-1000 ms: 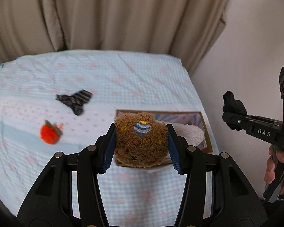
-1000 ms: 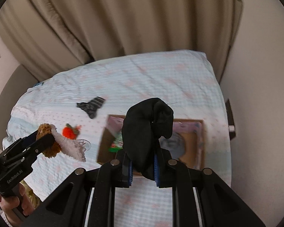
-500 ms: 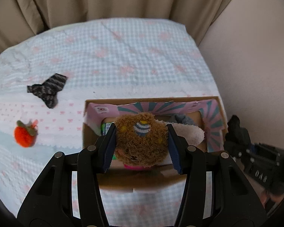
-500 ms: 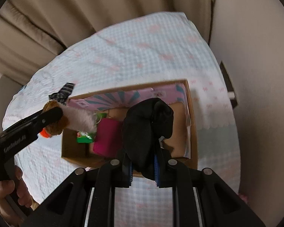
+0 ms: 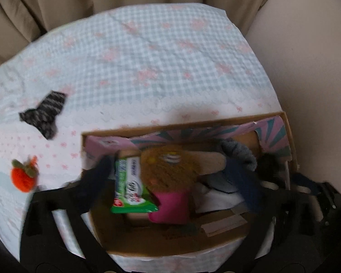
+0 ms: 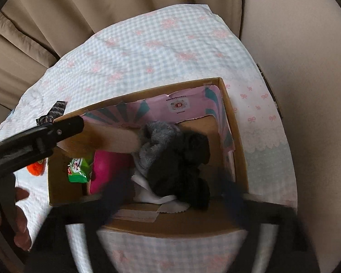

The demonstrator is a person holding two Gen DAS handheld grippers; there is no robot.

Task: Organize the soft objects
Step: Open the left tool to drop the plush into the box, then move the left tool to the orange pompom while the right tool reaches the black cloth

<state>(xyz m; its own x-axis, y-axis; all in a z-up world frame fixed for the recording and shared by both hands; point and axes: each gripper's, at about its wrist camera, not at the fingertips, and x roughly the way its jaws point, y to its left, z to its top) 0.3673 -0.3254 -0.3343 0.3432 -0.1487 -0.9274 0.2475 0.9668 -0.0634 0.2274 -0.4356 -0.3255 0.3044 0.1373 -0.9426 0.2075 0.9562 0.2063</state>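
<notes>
Since half a second ago we spread both grippers (image 5: 170, 177) (image 6: 170, 188) wide, so the fuzzy brown plush toy (image 5: 168, 170) and black fleece cloth (image 6: 181, 166) dropped free inside the open cardboard box (image 6: 236, 150), emptying both tools.

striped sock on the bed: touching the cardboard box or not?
Apart. The left wrist view shows a band of bare bedsheet between the striped sock and the near-left corner of the cardboard box.

A bedroom: quilted bedspread (image 5: 147, 52) and beige curtains (image 6: 116, 2).
</notes>
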